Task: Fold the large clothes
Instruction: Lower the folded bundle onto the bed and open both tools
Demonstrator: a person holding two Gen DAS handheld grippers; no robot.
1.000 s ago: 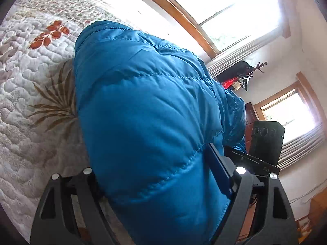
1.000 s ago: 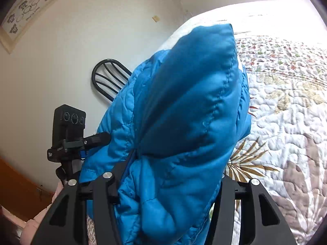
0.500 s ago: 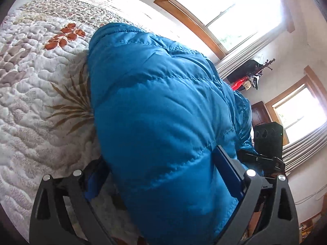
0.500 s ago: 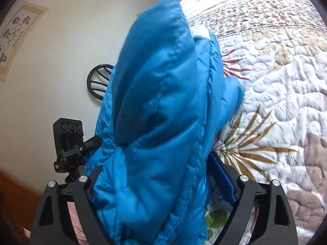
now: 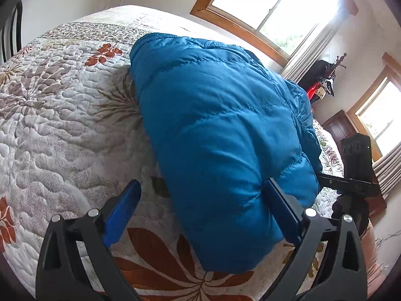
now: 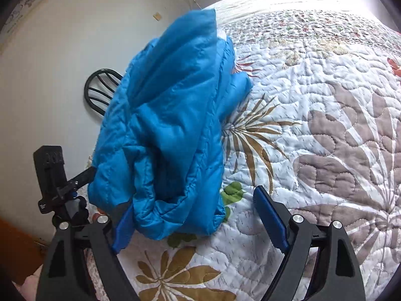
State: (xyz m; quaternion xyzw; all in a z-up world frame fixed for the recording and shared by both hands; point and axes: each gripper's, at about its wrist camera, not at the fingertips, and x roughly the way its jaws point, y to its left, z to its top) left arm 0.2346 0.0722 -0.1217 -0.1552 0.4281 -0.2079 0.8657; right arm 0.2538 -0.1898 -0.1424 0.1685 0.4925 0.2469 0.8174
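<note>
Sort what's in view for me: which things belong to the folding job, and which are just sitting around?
Part of the job:
- puffy blue quilted jacket, bundled on the bed
- left hand-held gripper, jaws just opened, one pad against the jacket
- right hand-held gripper, jaws just opened, jacket released

Just lying about:
- white leaf-patterned quilted bedspread
- black metal chair back
- wood-framed window

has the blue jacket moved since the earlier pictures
Yes. The blue jacket has dropped from between the right gripper fingers onto the quilt, against its palm-leaf print.
</note>
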